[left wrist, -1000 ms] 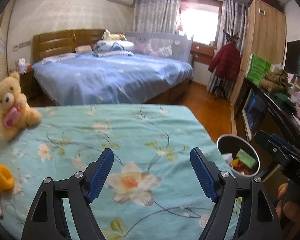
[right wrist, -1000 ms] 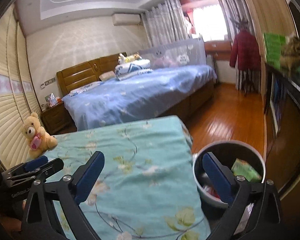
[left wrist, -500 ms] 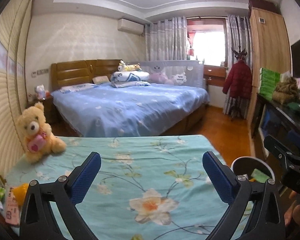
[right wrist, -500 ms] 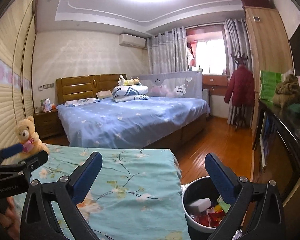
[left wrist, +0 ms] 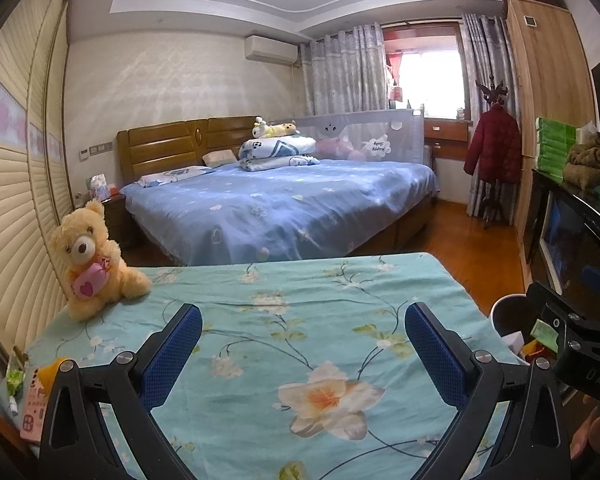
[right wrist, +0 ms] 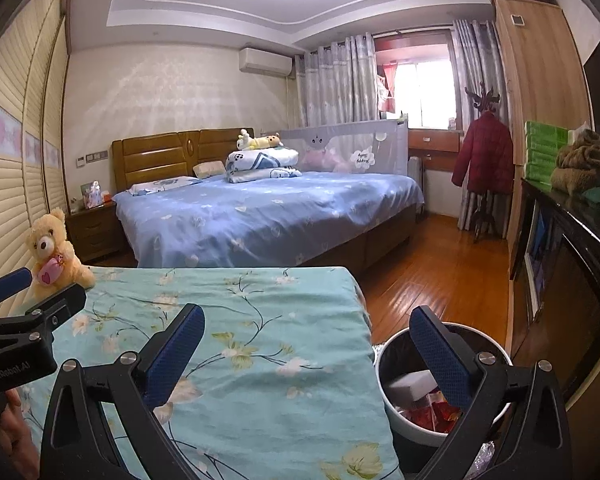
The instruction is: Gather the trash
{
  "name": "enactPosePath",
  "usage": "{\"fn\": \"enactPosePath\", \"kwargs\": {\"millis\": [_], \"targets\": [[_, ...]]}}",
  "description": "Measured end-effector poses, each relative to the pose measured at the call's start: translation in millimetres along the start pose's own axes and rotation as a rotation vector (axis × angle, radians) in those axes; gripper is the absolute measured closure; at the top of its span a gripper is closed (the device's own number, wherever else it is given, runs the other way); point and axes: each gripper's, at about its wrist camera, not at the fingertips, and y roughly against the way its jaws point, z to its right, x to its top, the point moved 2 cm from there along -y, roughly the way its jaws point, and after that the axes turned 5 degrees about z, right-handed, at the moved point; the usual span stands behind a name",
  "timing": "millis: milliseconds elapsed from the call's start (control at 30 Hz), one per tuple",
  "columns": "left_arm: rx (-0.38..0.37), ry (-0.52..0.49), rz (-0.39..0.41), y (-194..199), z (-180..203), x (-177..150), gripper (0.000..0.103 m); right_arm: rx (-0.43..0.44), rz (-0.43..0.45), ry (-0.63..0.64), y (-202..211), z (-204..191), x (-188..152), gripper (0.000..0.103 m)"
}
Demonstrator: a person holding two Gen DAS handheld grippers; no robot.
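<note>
Left gripper: wide open, nothing betw. blue pads, over floral teal sheet. Right gripper: also spread wide, empty, left pad over sheet edge, right pad over trash bin.

Trash still on sheet: small pile at far left edge in left view, just left of left gripper's left finger – orange scrap, green wrapper, pink printed packet. All lying flat-ish, touching or nearly so; well apart from pads, outside the jaw gap. Not visible in right view.

Bin on floor beside right corner of sheet, already w/ white block and red wrappers inside. In left view only bin rim seen, far right, behind right gripper body.

Teddy bear sitting upright at far left corner of sheet, against slatted wall. Blue bed beyond.
</note>
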Motion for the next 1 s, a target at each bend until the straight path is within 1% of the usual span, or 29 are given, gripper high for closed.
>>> {"fn": "enactPosePath", "kwargs": {"millis": [467,1000], "targets": [[0.0,0.007,-0.014,-5.8,-9.1,0.0,0.001,0.01,-0.007,-0.021,-1.0,1.1,-0.2,0.0],[-0.001,0.01,0.007,-3.3,-13.0,-2.9,0.001,0.03,-0.013,-0.027,0.6,-2.8,-0.5,0.0]]}}
